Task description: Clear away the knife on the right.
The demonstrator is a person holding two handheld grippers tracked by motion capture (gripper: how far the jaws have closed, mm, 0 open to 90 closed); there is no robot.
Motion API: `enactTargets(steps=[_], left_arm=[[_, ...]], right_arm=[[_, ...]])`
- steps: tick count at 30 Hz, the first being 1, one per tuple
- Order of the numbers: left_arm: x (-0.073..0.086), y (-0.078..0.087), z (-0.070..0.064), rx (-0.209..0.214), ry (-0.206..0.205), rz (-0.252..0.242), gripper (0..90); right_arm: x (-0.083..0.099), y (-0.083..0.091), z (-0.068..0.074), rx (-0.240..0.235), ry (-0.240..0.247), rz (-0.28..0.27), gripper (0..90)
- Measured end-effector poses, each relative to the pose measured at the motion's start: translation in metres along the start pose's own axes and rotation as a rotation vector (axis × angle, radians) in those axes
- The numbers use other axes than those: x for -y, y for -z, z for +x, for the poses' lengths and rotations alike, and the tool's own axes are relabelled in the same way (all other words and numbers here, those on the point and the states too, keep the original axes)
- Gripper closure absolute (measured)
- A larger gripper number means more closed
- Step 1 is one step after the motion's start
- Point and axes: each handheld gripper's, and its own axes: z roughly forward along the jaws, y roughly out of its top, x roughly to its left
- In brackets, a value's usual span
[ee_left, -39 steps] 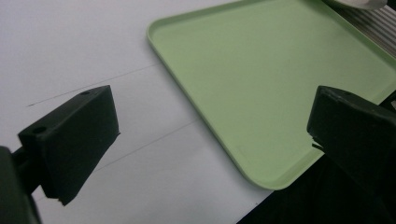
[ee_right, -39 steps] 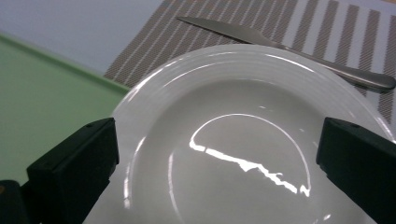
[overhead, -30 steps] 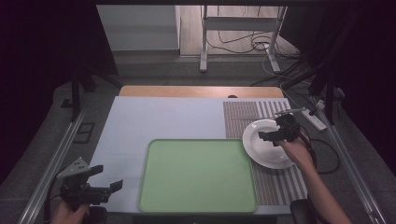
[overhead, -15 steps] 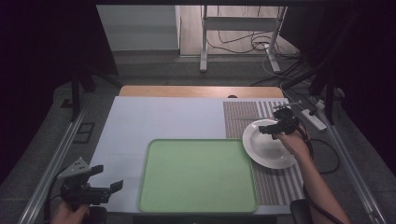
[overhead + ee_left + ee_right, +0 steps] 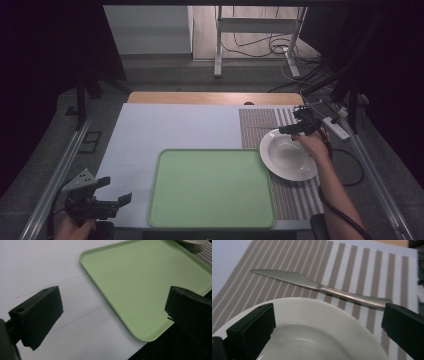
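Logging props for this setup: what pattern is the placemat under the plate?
Brown and white stripes on the placemat, clearest in the right gripper view.

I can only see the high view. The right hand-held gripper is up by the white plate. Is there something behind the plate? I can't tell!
Observer: Yes. A metal knife lies flat on the striped mat, just past the plate.
Operator: Is the right hand-held gripper holding it?
Observer: No. The right hand-held gripper is open, its jaws wide apart over the plate's rim, with the knife lying free beyond them.
Operator: What is the other one doing?
Observer: The left hand-held gripper is open too, holding nothing, and looks toward the near left corner of the green tray.
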Motion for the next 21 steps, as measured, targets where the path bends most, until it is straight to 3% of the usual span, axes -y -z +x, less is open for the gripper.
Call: enactTargets(steps=[12,15,16,17,18,20,21], left_arm=[[0.0,0.0,0.001,0.002,0.005,-0.003,1.0],[0.0,0.0,0.001,0.002,0.005,-0.003,1.0],[0.0,0.0,0.001,0.002,0.005,-0.002,1.0],[0.0,0.0,0.001,0.002,0.005,-0.002,1.0],[0.0,0.0,0.001,0.002,0.006,-0.002,1.0],[0.0,0.0,0.001,0.003,0.008,-0.003,1.0],[0.0,0.0,0.001,0.003,0.009,-0.003,1.0]], right_arm=[[-0.013,-0.019,-0.018,0.057,-0.01,0.026,1.5],[-0.015,-0.022,-0.022,0.062,0.0,0.024,9.8],[-0.015,-0.022,-0.022,0.068,0.006,0.027,14.8],[-0.017,-0.024,-0.025,0.078,0.018,0.034,26.0],[-0.017,-0.024,-0.025,0.078,0.018,0.034,26.0],[-0.019,-0.025,-0.028,0.058,0.015,0.042,40.7],[-0.021,-0.027,-0.033,0.023,0.012,0.055,53.4]])
